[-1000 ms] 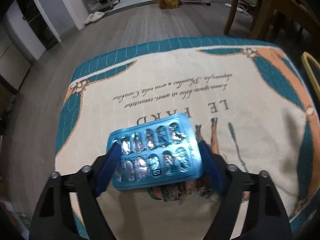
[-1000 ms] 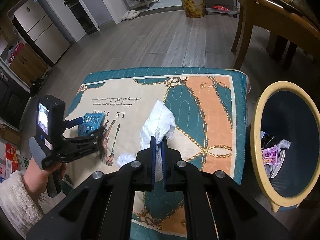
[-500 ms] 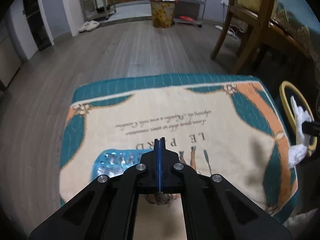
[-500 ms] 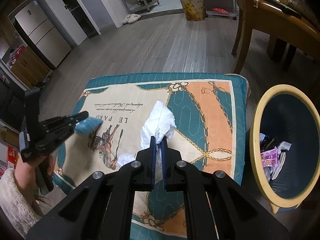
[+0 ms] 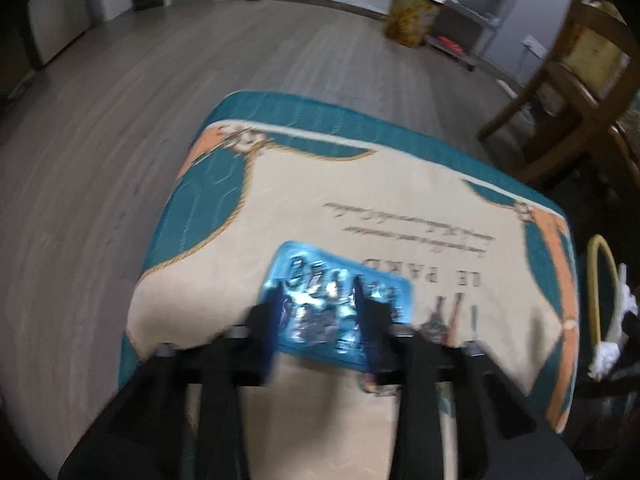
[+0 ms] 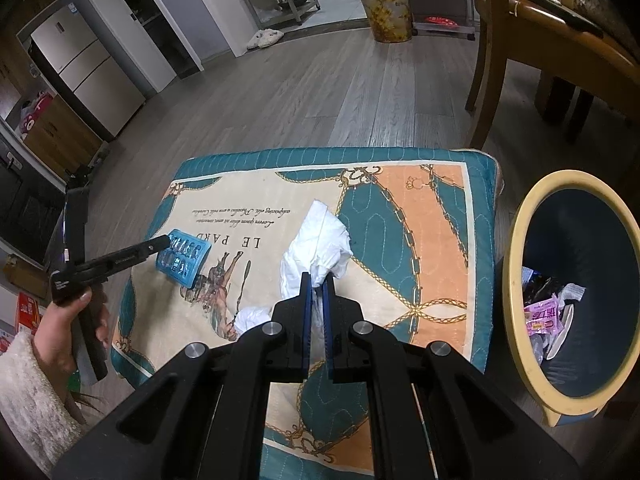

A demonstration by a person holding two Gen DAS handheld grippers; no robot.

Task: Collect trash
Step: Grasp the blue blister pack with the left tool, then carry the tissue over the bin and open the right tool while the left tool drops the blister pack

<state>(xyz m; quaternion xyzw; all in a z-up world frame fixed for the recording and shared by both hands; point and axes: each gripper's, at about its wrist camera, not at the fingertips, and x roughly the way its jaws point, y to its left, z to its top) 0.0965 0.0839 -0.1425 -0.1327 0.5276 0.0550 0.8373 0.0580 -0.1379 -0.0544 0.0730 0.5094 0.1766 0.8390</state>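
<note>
A blue blister pack lies on the printed cushion. My left gripper hangs over the pack's near part, and its jaws are opening. The pack lies under and between the blue fingers, wider than their gap, and the blurred view shows no pad pressing on it. My right gripper is shut on a white crumpled tissue held above the cushion. A second white wad lies on the cushion just left of it.
A yellow-rimmed bin with wrappers inside stands right of the cushion. A wooden chair stands behind on the plank floor. A patterned waste basket is far back. A hand holds the left gripper.
The left gripper went from open around the pack, to shut with the pack off to its left, to open over the pack again, rolling and shifting sideways. The right gripper has kept still.
</note>
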